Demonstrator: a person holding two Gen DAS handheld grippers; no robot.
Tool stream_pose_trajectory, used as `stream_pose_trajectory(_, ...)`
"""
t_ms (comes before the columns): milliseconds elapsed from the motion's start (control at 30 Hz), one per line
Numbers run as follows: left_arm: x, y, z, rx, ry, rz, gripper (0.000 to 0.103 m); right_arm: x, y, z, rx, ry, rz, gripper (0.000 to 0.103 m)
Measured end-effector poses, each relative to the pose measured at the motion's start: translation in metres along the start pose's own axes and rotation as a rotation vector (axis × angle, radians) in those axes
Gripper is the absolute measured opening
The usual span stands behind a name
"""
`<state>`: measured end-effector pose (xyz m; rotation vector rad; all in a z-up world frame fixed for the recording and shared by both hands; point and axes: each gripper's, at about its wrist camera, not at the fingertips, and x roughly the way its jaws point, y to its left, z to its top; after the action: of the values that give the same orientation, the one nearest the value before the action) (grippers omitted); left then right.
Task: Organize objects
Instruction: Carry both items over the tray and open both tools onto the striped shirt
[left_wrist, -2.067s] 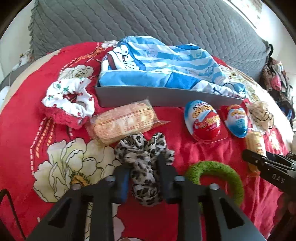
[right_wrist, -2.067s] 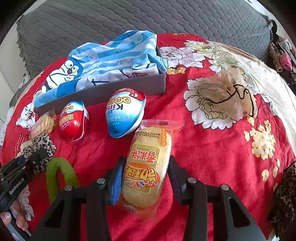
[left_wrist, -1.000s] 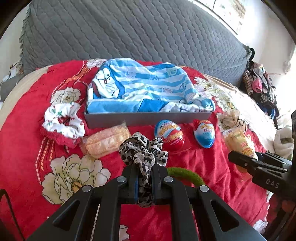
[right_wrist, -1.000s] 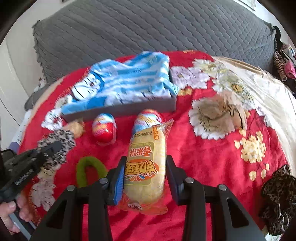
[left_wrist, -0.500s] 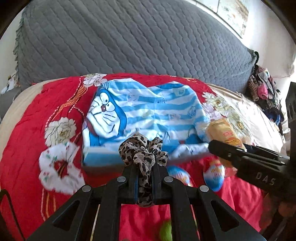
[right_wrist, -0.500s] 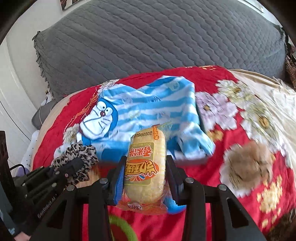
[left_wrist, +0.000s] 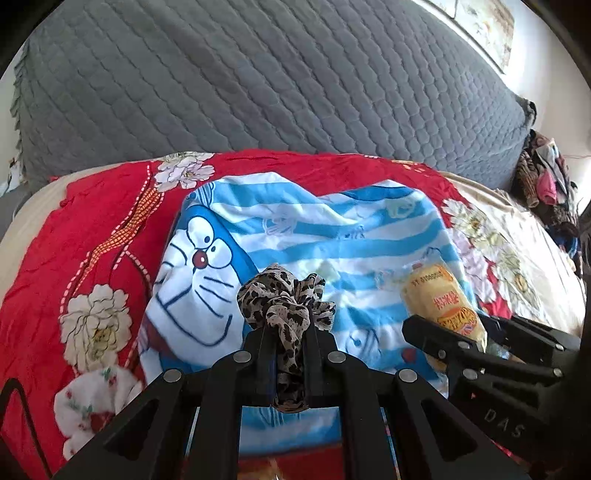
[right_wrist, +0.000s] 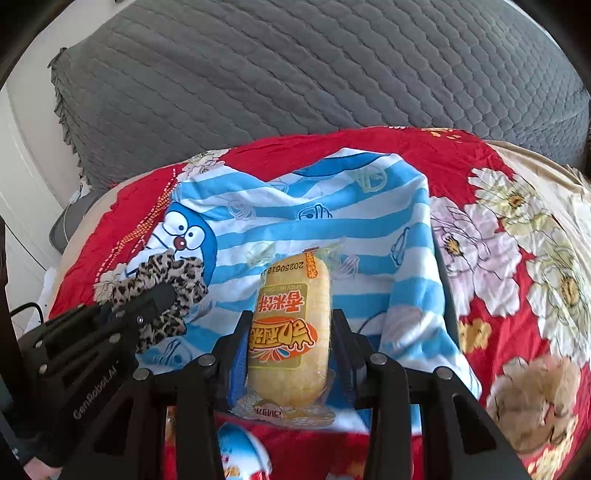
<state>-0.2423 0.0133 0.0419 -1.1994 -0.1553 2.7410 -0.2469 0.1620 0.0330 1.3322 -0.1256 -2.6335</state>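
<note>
A bed under a red floral bedspread (left_wrist: 92, 229), grey quilted headboard (left_wrist: 258, 81) behind. The left hand-held gripper (left_wrist: 289, 345) pinches a leopard-print scrunchie (left_wrist: 284, 299) and the right hand-held gripper (right_wrist: 288, 332) clamps a yellow packaged snack cake (right_wrist: 290, 325), both above a Doraemon striped cloth (left_wrist: 332, 236) seemingly draped over a box

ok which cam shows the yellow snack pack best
The right wrist view: the yellow snack pack fills the centre, label readable, clamped in the right gripper. The left wrist view shows the pack only small, at the right side, partly behind that gripper's fingers.
</note>
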Motion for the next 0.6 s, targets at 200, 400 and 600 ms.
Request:
stream_pose_trajectory(200, 0.022, 0.0, 0.007, 0.016, 0.019, 0.006, 0.01, 0.023, -0.001, 0.009, -0.01, 0.026, -0.002, 0.041)
stream_pose_trajectory(400, 0.038, 0.003, 0.004, 0.014, 0.045, 0.019, 0.011, 0.036, -0.003, 0.011, -0.014, 0.043, -0.003, 0.041)
stream_pose_trajectory(600, 0.047, 0.003, 0.001, 0.021, 0.056, 0.026, 0.017, 0.05, -0.005, 0.008, -0.013, 0.077, -0.014, 0.041)
